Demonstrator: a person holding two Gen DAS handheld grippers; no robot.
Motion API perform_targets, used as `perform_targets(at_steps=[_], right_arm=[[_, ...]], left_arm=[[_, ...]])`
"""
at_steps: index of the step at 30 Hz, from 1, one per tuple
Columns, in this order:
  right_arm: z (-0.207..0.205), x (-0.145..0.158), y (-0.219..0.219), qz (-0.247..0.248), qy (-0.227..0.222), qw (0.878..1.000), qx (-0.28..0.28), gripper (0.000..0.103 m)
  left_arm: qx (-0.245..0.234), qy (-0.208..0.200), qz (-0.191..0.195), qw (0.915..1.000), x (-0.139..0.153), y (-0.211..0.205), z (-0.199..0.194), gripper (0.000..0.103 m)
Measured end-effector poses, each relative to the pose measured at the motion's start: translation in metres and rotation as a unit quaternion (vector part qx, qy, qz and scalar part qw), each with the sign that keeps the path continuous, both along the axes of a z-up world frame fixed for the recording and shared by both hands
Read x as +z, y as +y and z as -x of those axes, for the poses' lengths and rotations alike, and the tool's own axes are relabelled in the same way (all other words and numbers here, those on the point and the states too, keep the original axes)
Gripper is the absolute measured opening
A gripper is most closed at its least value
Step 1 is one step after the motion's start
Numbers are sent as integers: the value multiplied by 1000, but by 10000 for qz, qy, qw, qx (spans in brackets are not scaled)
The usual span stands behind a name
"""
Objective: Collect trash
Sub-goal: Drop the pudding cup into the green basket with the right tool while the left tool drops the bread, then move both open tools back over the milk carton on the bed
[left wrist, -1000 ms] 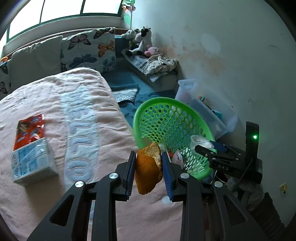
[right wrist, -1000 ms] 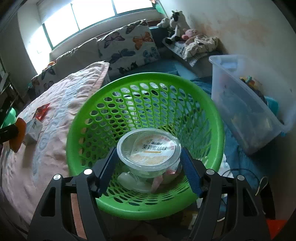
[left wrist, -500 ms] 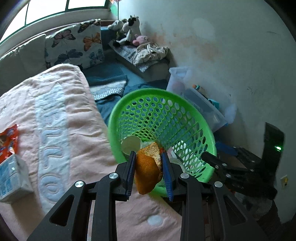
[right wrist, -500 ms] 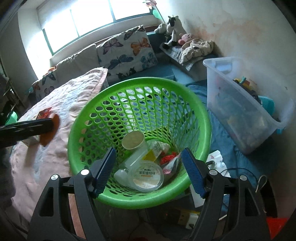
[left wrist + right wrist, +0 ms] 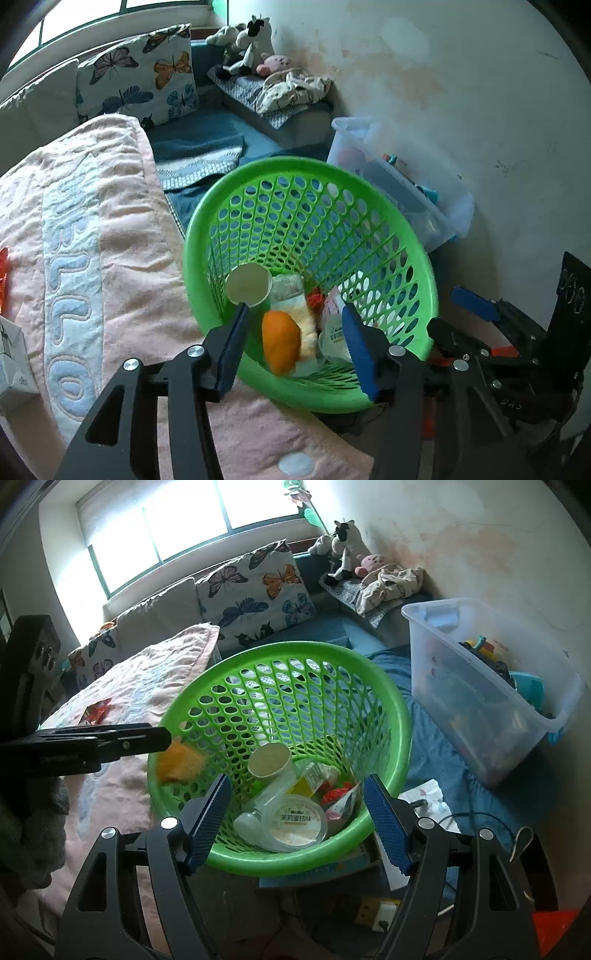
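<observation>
blurred: orange crusty food scrap (image 5: 280, 341) mid-air at perforated green plastic basket (image 5: 417, 254) | cut off: red snack wrapper (image 5: 3, 275), white paper carton (image 5: 11, 354) | hidden: basket floor under trash

daylight pours in from the window (image 5: 192, 528) behind my bed, blown out to white in my right view. the room stays evenly lit, shadows soft. both fisheye views bend hard and darken at the corners. the orange peel (image 5: 179, 762) smears with motion blur.
</observation>
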State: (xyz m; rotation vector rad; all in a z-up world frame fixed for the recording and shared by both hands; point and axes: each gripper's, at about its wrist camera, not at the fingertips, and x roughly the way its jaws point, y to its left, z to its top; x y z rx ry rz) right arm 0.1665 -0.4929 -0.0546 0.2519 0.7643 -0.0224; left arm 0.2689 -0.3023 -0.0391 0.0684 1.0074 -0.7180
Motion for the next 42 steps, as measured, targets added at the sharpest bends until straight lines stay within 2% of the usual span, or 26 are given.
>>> perform_targets(at_steps=[10, 24, 27, 33, 38, 42], right_arm=[[8, 6, 8, -38, -81, 9999, 53, 74], [8, 23, 45, -41, -209, 9990, 395, 76], [3, 26, 56, -14, -212, 9985, 511, 76], [-7, 33, 78, 50, -229, 9971, 724, 78], [-17, 36, 98, 83, -199, 9957, 902, 78], [-26, 40, 115, 94, -156, 9942, 1056, 78]], left_arm=[[105, -148, 53, 9998, 12, 28, 11, 50], [558, -467, -75, 9973, 21, 113, 33, 53], [694, -532, -153, 9960, 21, 133, 33, 58], [900, -740, -416, 9923, 22, 175, 28, 76], [809, -910, -754, 9897, 20, 210, 18, 89], [789, -948, -862, 9886, 18, 239, 5, 92]])
